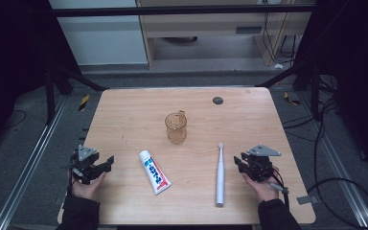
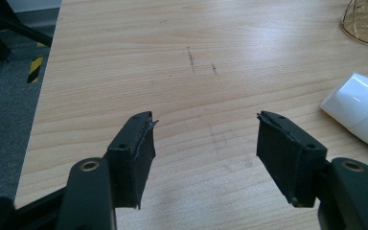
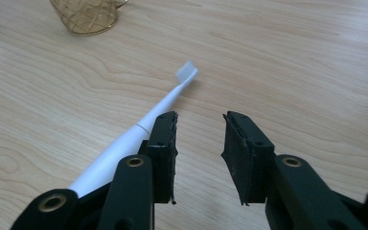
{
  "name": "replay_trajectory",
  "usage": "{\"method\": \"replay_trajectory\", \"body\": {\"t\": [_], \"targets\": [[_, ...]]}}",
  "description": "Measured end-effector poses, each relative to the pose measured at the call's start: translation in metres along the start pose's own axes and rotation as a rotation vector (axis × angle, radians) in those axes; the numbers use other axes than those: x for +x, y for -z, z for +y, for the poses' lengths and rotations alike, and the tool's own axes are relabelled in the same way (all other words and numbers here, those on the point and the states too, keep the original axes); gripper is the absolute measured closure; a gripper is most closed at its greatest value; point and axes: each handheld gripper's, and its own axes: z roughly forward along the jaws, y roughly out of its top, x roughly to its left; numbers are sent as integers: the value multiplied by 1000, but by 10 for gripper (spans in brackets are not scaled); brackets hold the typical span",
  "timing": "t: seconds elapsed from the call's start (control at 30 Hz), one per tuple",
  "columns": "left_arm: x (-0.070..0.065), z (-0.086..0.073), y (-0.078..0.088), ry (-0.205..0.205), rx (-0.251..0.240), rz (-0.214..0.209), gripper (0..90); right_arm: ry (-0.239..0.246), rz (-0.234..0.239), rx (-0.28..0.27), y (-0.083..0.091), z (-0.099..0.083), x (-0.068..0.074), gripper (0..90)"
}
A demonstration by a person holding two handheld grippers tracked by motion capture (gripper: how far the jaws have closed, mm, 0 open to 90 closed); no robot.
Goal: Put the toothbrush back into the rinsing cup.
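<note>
Your right gripper (image 3: 199, 122) stands open and empty, the toothbrush (image 1: 220, 175) lying just at its nine o'clock. It's light, stiff and slick: take the thick handle. Left gripper (image 2: 203, 124) waits open too.

The counter (image 1: 124, 115) is a pale wood-grain top with rounded corners, standing on a grey floor. A small dark round disc (image 1: 217, 100) sits flush near its far edge, right of centre. An amber see-through cup (image 1: 176, 127) stands upright near the middle. Nearer and a little to the left lies a white toothpaste tube (image 1: 155, 171) with red and blue print, angled with its cap end toward the near right. To the right of it, well apart, a white toothbrush (image 1: 220, 174) lies flat, its bristle head pointing far. A few faint dark scuffs (image 2: 191, 58) mark the wood on the left part.
</note>
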Motion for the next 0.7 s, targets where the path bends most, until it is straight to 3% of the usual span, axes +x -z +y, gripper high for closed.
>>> {"method": "replay_trajectory", "body": {"t": [0.43,0.7], "targets": [[0,1,-2,-5,-1,-2,379,49,1,46,-19,2,19,800],[-1,2,-4,-13,5,-3,379,34,21,75,-24,0,21,857]]}}
